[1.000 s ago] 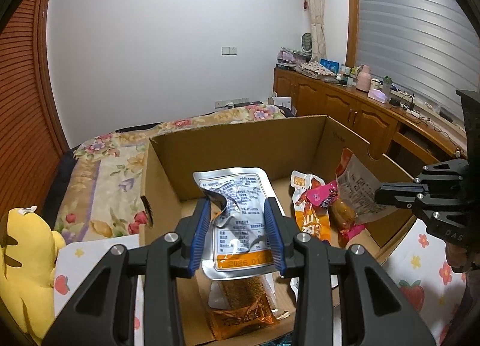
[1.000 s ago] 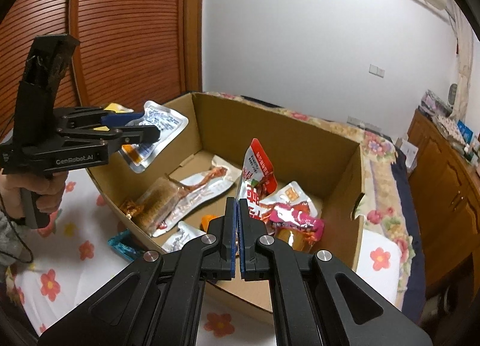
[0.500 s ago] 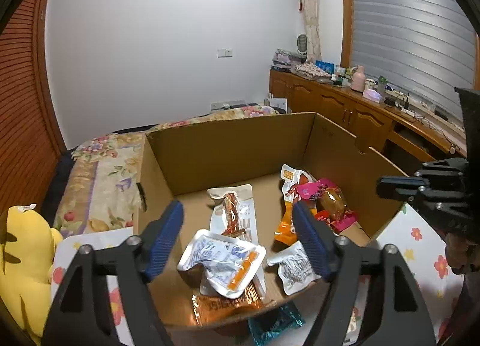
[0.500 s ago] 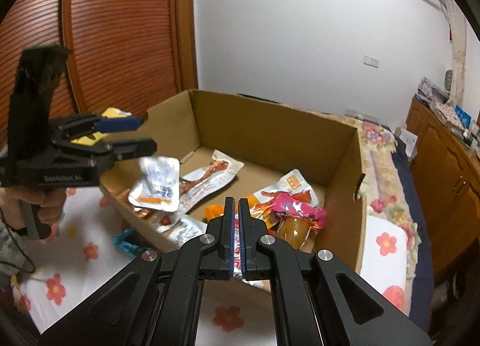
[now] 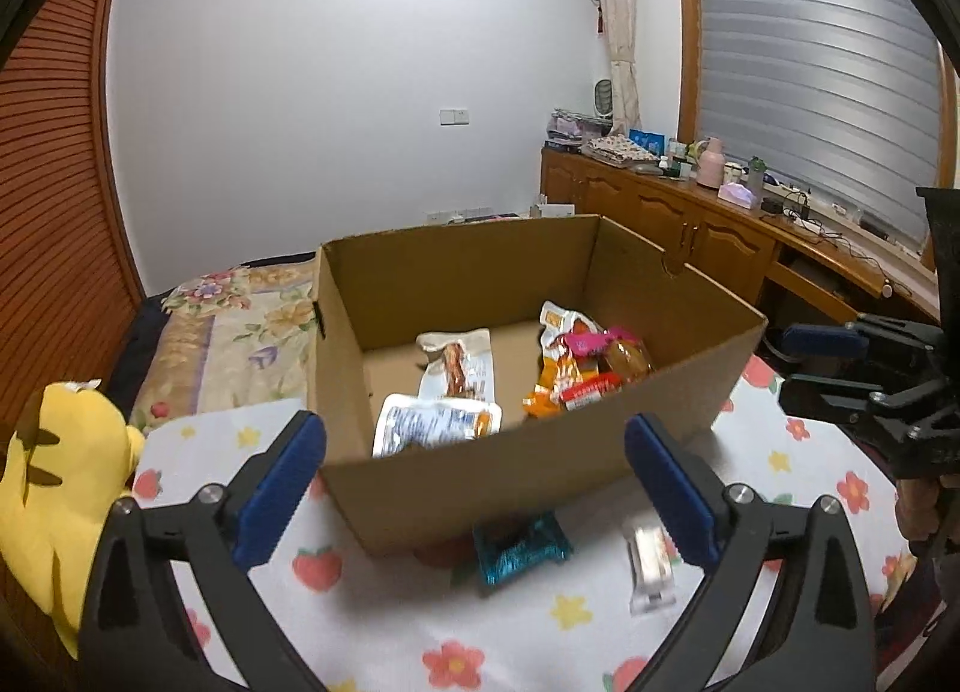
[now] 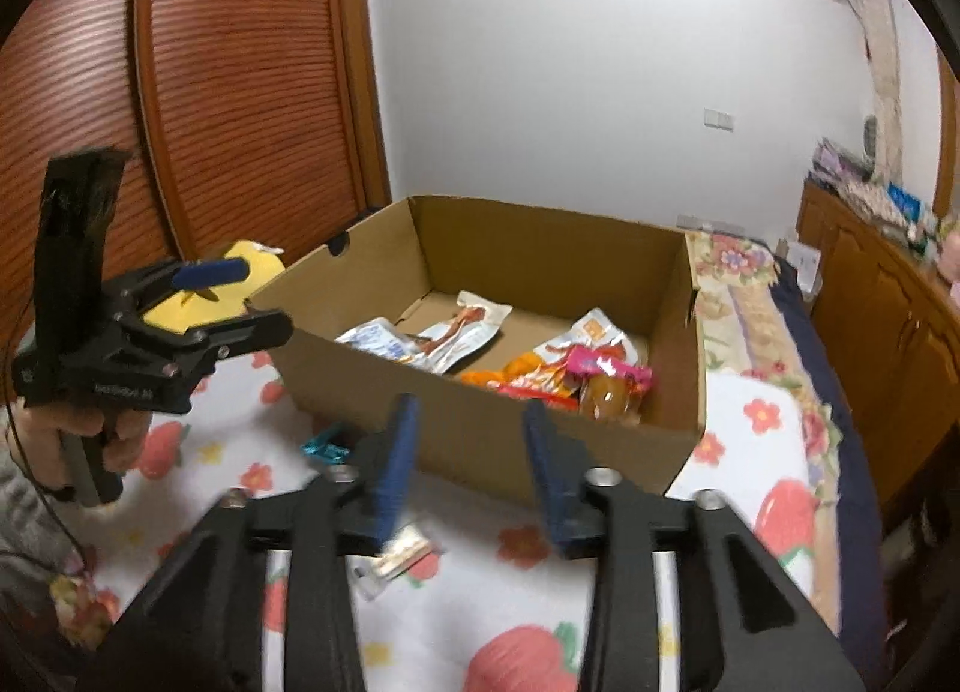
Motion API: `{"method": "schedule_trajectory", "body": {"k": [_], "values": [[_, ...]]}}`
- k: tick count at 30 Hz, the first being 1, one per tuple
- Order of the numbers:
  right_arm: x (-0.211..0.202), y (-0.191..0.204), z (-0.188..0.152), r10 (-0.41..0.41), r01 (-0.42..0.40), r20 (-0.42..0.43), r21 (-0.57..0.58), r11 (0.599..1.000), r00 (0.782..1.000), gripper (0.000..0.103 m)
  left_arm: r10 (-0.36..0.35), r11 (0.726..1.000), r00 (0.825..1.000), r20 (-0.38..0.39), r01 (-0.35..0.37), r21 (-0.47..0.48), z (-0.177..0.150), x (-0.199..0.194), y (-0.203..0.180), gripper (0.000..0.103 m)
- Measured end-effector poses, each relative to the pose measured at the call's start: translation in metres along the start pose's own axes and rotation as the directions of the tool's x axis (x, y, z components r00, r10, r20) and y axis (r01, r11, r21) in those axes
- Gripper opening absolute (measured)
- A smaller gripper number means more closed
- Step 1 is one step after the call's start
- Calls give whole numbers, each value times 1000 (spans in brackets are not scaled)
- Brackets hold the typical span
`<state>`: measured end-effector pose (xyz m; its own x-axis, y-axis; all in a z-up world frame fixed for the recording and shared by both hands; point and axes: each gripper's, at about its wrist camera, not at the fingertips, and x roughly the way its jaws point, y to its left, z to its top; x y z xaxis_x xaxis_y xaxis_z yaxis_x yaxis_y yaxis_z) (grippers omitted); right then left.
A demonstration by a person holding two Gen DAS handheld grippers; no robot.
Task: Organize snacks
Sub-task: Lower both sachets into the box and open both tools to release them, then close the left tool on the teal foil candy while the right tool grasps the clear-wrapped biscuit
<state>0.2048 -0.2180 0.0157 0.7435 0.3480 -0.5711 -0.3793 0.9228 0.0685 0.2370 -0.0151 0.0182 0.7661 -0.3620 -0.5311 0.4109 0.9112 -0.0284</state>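
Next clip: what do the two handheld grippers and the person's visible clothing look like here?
Both the left gripper and the right gripper are matte black plastic linkages with silver pivot bolts and ribbed blue pads lining the jaws. The left one has a pistol-style handle, faint white lettering on its body and a thin black cable trailing past a grey sleeve.

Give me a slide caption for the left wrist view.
Left gripper opening, nothing between its jaws, before a cardboard box of snacks; a teal packet lies outside.
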Motion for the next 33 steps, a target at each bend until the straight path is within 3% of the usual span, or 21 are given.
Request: {"method": "schedule_trajectory", "body": {"k": [2,6,12,24,27,33], "values": [[-5,3,-5,-15,15,10,18,1000,1000,76,0,1000,1000,-8,0,-11,-7,-3,1,101],[-9,4,-14,-37,37,10,52,998,999,88,10,1000,1000,-15,-10,-18,-22,-10,2,101],[-5,7,-30,-85,85,3,42,995,996,88,33,999,999,-40,-34,-17,-41,-13,2,101],[35,25,-61,-31,35,-88,44,998,996,87,26,999,994,-102,-30,-32,-76,-12,-3,101],[49,29,-66,-32,36,-122,34,999,992,80,26,999,993,-113,-31,-43,-81,-10,1,101],[71,30,-72,-15,24,-197,43,999,980,57,22,997,991,-133,-31,-64,-89,-5,5,101]]}}
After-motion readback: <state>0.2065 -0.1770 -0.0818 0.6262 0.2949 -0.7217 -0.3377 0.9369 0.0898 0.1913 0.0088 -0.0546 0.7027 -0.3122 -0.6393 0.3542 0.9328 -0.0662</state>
